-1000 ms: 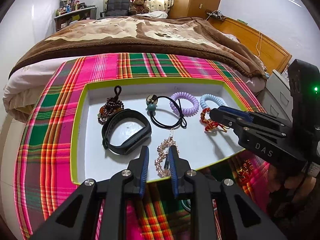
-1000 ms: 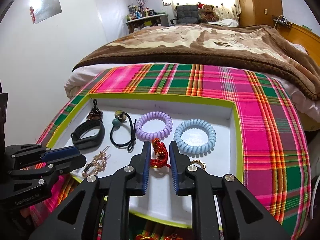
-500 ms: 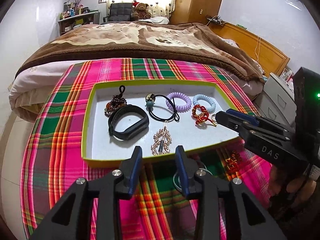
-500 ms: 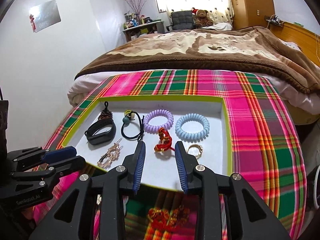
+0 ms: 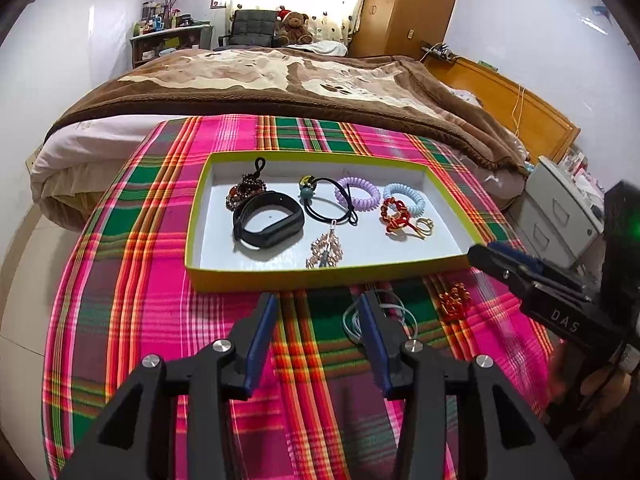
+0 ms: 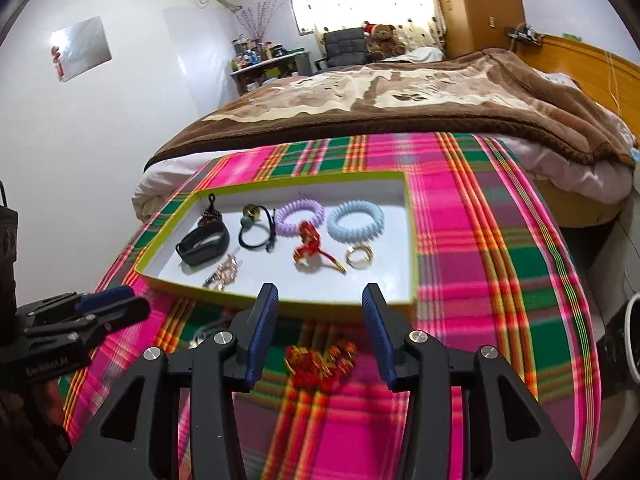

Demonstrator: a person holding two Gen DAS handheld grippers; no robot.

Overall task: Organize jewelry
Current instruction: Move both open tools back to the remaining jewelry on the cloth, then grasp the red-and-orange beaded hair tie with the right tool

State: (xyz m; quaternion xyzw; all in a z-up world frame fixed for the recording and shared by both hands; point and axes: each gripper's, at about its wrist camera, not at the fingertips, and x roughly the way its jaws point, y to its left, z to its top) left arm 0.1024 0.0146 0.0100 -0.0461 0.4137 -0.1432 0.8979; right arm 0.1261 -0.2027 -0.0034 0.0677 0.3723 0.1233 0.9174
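A shallow green-rimmed tray (image 5: pixel 304 274) (image 6: pixel 408 240) lies on a plaid cloth. It holds a black band (image 5: pixel 268 224), a pink-gold chain (image 5: pixel 326 250), a black hair tie (image 5: pixel 328 208), a purple coil (image 5: pixel 357 194), a blue coil (image 6: pixel 355 222), a red knotted bracelet (image 6: pixel 310 242) and a gold ring (image 6: pixel 359 256). My left gripper (image 5: pixel 318 312) is open and empty, in front of the tray, beside a thin pale cord (image 5: pixel 394 316). My right gripper (image 6: pixel 318 308) is open and empty above a red-gold ornament (image 6: pixel 320 360) on the cloth.
The plaid cloth (image 5: pixel 132 300) covers a round table at the foot of a bed with a brown blanket (image 5: pixel 280 80). A grey cabinet (image 5: pixel 560 208) stands to the right. The right gripper shows in the left wrist view (image 5: pixel 504 264), near the red-gold ornament (image 5: pixel 454 300).
Both grippers have drawn back out of the tray and opened wider. The chain and the red bracelet stay in the tray. The ornament and cord on the cloth have come into view.
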